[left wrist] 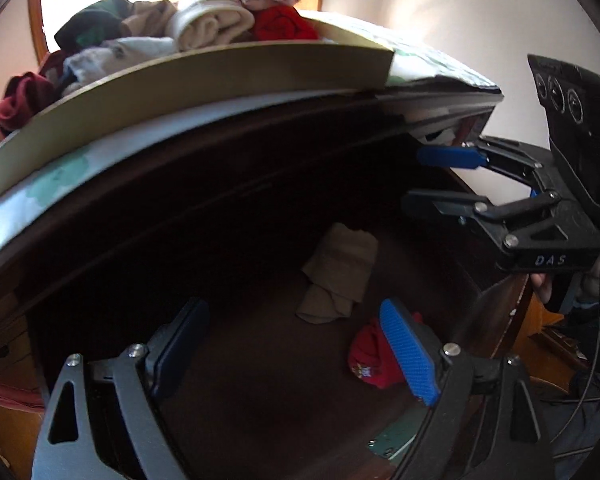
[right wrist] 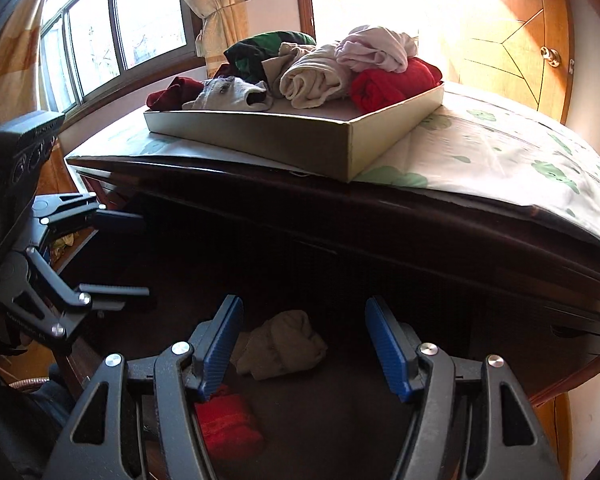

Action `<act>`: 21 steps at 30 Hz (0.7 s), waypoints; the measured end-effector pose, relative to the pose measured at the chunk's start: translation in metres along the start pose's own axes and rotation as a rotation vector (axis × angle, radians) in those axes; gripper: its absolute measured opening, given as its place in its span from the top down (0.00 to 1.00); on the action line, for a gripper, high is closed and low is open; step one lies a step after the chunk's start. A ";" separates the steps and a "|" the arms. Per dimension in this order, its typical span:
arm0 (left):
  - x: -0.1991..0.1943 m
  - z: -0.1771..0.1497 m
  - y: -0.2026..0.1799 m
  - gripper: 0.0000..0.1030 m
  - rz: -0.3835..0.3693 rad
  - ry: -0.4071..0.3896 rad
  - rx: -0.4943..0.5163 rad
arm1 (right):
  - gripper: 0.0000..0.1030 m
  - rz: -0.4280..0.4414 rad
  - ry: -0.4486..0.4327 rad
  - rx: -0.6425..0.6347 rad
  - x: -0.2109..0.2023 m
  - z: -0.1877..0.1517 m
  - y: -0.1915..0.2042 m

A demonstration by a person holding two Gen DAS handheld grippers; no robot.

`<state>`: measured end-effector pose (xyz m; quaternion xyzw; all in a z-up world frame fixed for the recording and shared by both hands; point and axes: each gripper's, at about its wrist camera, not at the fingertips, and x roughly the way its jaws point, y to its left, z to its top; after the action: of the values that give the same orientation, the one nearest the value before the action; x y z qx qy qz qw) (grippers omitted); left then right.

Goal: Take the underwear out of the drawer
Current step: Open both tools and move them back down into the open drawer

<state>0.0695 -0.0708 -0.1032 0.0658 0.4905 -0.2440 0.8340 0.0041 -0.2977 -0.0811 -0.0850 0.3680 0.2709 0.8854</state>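
Looking into dark wood drawer [left wrist: 260, 360]: beige roll [left wrist: 338, 276] and red roll [left wrist: 370, 360] lie apart on bare bottom. Bench [right wrist: 480, 216] above under leaf-print cloth [right wrist: 500, 152], flat card tray [right wrist: 320, 140] heaped with soft rolled underwear [right wrist: 320, 76]. Window [right wrist: 112, 32], curtain, wooden door [right wrist: 520, 48] behind. Left fingers [left wrist: 300, 350] spread wide, empty. Right fingers [right wrist: 304, 346] parted, empty, over beige roll.

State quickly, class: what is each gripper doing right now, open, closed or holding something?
Left gripper: open, holding nothing.
Right gripper: open, holding nothing.
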 end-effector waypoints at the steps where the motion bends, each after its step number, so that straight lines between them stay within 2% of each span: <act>1: 0.005 0.002 -0.003 0.13 -0.029 0.028 -0.004 | 0.36 -0.010 -0.002 0.000 -0.001 0.000 -0.002; 3: 0.013 0.005 -0.011 0.13 -0.052 0.075 -0.003 | 0.36 -0.022 -0.007 0.004 -0.003 -0.001 -0.007; 9: 0.033 0.014 -0.029 0.13 -0.088 0.188 0.000 | 0.36 0.018 -0.007 0.043 -0.005 -0.003 -0.018; 15: 0.056 0.013 -0.050 0.13 -0.088 0.304 0.027 | 0.36 0.046 -0.005 0.087 -0.004 -0.004 -0.025; 21: 0.078 0.005 -0.058 0.13 -0.097 0.417 0.003 | 0.36 0.068 -0.005 0.136 -0.004 -0.006 -0.033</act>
<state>0.0772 -0.1495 -0.1593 0.0924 0.6544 -0.2658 0.7018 0.0163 -0.3291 -0.0844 -0.0114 0.3860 0.2754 0.8804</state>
